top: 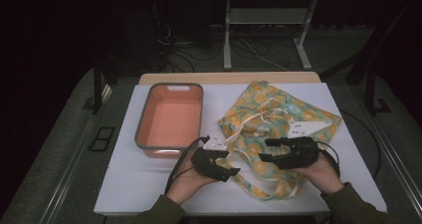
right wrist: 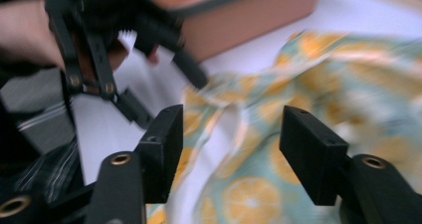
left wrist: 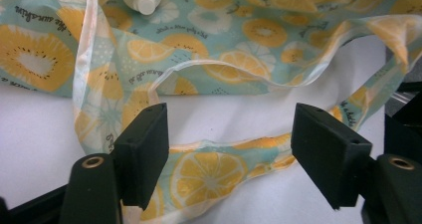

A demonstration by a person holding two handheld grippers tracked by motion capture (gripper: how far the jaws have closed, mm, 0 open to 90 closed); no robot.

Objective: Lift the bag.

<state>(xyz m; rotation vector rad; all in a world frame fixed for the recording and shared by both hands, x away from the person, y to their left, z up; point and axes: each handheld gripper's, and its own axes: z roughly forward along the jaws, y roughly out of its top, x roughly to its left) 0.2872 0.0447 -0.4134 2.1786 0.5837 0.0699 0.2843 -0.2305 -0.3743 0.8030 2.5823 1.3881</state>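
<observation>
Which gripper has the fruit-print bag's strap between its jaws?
The left gripper: a handle strap of the lemon-print fabric tote bag lies between its open jaws. The right gripper hovers open over the bag body.

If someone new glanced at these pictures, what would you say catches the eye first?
The fruit-print fabric bag stands out, spread on the right half of the white table with its handles trailing toward the person. Left of it sits an empty orange bin. Both the left hand-held gripper and the right hand-held gripper are open at the bag's handles.
</observation>
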